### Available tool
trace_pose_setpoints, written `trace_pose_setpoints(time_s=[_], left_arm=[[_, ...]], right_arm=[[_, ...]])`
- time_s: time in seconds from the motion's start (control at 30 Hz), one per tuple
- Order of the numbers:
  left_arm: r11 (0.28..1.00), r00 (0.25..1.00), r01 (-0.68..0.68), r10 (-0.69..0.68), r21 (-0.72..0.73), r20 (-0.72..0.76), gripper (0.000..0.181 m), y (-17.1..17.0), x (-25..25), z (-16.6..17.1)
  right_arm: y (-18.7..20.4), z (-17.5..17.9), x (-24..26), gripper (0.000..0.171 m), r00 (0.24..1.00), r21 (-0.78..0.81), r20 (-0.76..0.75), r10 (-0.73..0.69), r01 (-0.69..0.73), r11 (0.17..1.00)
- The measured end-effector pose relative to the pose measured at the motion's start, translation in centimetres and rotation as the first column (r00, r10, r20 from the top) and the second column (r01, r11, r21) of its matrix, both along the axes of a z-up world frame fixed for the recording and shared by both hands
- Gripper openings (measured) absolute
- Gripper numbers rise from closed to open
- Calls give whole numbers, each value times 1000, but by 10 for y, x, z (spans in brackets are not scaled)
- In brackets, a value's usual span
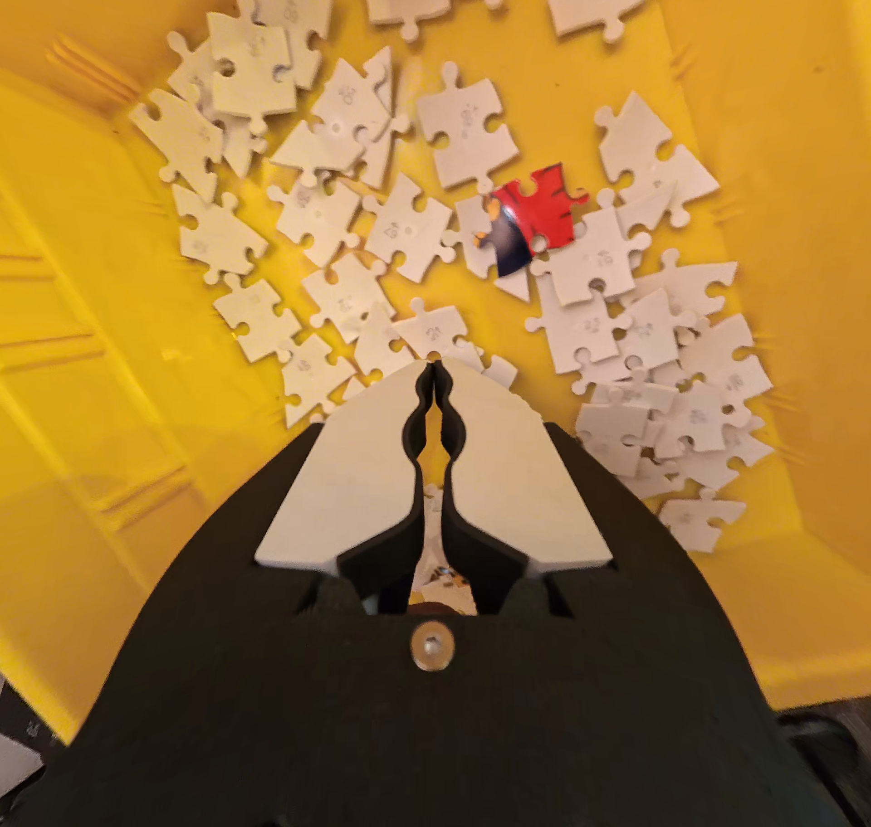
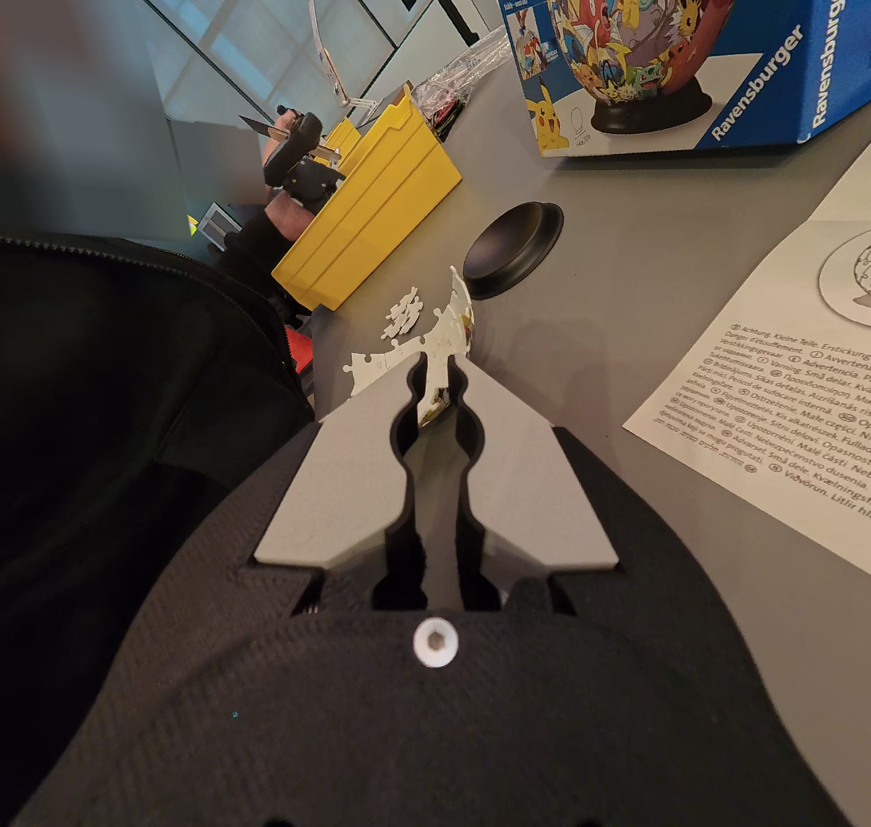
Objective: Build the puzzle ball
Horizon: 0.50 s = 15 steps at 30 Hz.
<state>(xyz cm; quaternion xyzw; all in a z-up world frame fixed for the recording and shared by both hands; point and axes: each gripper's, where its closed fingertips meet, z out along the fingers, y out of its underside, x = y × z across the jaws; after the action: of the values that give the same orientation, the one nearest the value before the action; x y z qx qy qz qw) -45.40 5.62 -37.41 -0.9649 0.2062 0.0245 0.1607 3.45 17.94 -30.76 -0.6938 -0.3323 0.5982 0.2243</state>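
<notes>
Yellow bin [image 1: 94,380] keeps loose pieces [image 1: 414,234] corralled where my closed, empty-looking left tongs [image 1: 433,366] hover, while right tongs [image 2: 438,361] clamp the half-built ball shell [image 2: 447,347] steady on the desk [image 2: 612,286].

Each gripper, left gripper [image 1: 433,365] and right gripper [image 2: 437,362], had a black textured body, pale wedge-shaped fingers with wavy black inner pads, and one silver screw at the centre. The person wore a black zipped jacket [image 2: 141,357].

Warm, bright light fills the yellow bin [image 1: 118,380], its left wall soft with motion blur. A glossy red puzzle piece [image 1: 532,215] near the bin's middle catches glare. The right wrist view is cooler and dimmer; edges bow with wide-angle distortion.
</notes>
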Motion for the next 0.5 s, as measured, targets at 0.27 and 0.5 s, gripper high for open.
trace_pose_setpoints(time_s=[0.27,0.5], left_arm=[[998,999,-47,46,41,22,6,-3,-8,15],[999,999,40,-39,-30,18,6,-10,10,-1]], right_arm=[[0,0,0,7,1000,0,0,0,0,1000],[0,0,0,7,1000,1,1,0,0,1000]])
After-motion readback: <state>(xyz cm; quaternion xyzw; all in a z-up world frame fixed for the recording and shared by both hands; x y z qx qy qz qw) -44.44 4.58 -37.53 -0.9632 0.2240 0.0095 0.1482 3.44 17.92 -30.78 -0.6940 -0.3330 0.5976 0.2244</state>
